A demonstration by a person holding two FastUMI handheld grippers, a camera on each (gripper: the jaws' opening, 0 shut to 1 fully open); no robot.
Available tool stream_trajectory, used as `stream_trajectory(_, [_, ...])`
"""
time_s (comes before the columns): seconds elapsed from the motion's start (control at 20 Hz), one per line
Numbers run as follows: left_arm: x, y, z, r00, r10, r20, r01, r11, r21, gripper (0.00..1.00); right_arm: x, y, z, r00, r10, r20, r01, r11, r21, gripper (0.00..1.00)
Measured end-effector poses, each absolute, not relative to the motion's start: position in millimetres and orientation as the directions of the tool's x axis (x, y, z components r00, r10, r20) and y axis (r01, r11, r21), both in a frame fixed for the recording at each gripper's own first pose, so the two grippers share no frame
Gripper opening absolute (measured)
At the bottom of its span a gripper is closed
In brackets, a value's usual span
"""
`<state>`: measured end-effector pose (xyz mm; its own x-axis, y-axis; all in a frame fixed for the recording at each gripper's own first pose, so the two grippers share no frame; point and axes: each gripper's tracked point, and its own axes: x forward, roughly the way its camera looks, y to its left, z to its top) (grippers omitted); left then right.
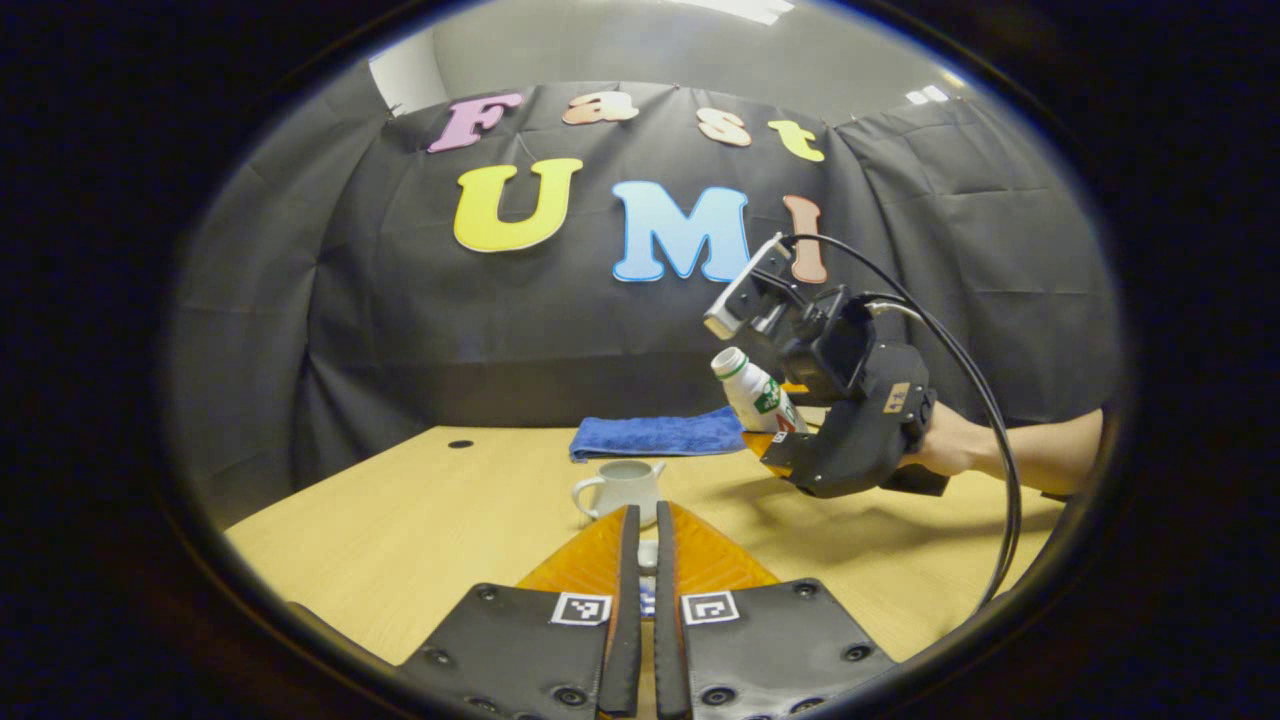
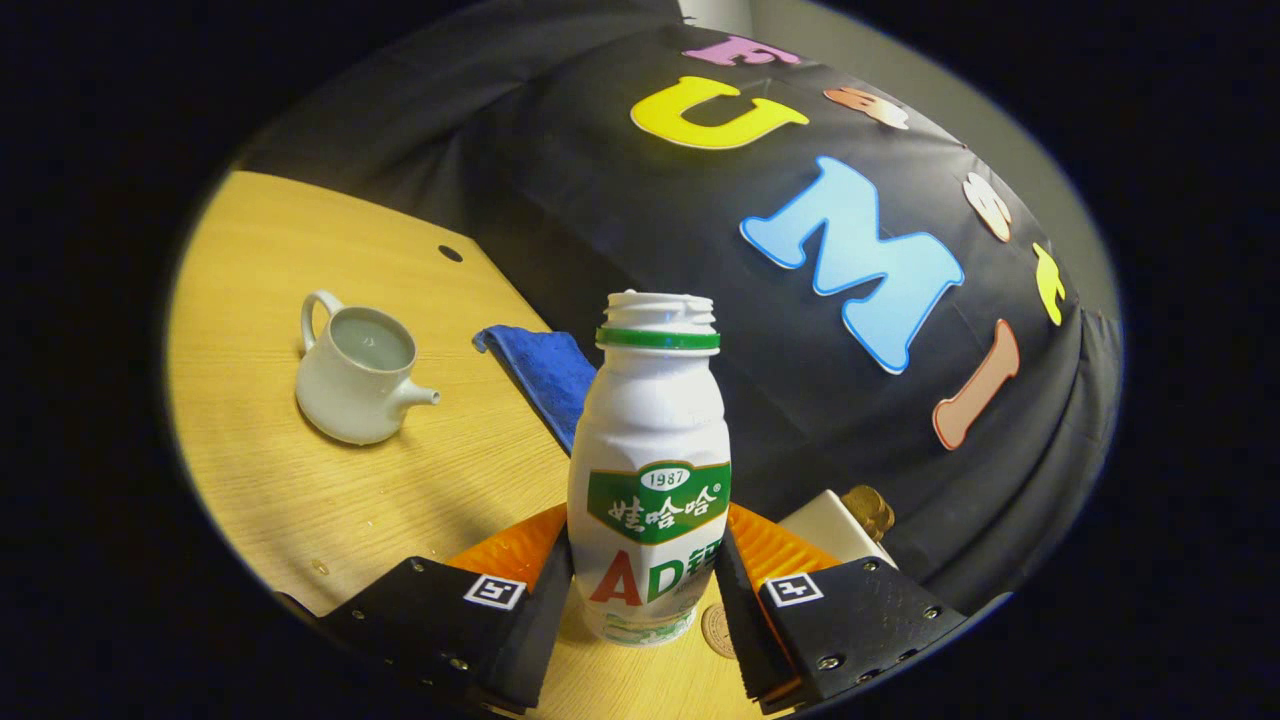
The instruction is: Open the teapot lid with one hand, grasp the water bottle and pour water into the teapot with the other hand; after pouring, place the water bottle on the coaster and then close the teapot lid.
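Right claw (image 2: pixel 645 590) clamps ribbed-neck plastic bottle (image 2: pixel 650 450) | glossy round teapot (image 2: pixel 355 385) lidless

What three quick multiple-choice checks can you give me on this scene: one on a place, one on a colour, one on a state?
1. Where is the blue cloth?
A. at the far edge of the table
B. inside the teapot
C. draped over the bottle

2. What colour is the ring on the neck of the water bottle?
A. red
B. green
C. yellow

3. The teapot is:
A. lidded
B. open on top
C. tipped on its side

Answers:
1 A, the cloth lies flat beyond the teapot.
2 B, a green band sits just below the mouth.
3 B, the right gripper view looks into its uncovered opening.
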<state>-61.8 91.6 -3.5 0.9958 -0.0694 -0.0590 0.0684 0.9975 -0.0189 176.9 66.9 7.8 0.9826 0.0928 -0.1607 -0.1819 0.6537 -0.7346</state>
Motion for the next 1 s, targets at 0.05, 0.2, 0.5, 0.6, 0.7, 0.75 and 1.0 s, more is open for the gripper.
stream_trajectory(0.05, [-64.2, 91.5, -3.2, 0.996, -0.067, -0.058, 0.066, 0.998, -0.021, 0.16, 178.8, 70.3, 8.3, 0.983, 0.093, -0.157, -0.180, 0.629, -0.756, 0.72])
stream_trajectory(0.2, [-72.6, 92.1, -4.3, 0.996, -0.064, -0.056, 0.063, 0.998, -0.011, 0.16, 176.9, 81.3, 2.1, 0.982, 0.101, -0.161, -0.190, 0.554, -0.811, 0.72])
stream_trajectory(0.5, [-82.5, 90.1, -7.8, 0.997, -0.063, -0.054, 0.065, 0.997, 0.031, 0.16, 195.8, 100.9, 1.2, 0.981, 0.125, -0.150, -0.184, 0.334, -0.924, 0.72])
stream_trajectory(0.6, [-84.8, 89.0, -6.8, 0.997, -0.062, -0.051, 0.065, 0.997, 0.048, 0.16, 197.9, 106.0, -1.2, 0.980, 0.133, -0.151, -0.183, 0.276, -0.944, 0.72])
stream_trajectory(0.7, [-85.8, 87.6, -6.1, 0.997, -0.062, -0.045, 0.065, 0.996, 0.063, 0.12, 197.7, 110.4, -2.4, 0.979, 0.139, -0.150, -0.180, 0.234, -0.955, 0.72])
stream_trajectory(0.75, [-85.7, 88.0, -5.2, 0.997, -0.060, -0.044, 0.063, 0.996, 0.068, 0.12, 197.4, 113.8, -1.9, 0.979, 0.145, -0.141, -0.170, 0.211, -0.963, 0.72])
stream_trajectory(1.0, [-85.5, 93.2, -12.4, 0.997, -0.050, -0.060, 0.054, 0.996, 0.064, 0.16, 199.6, 121.3, -0.9, 0.978, 0.162, -0.133, -0.142, 0.051, -0.988, 0.72])
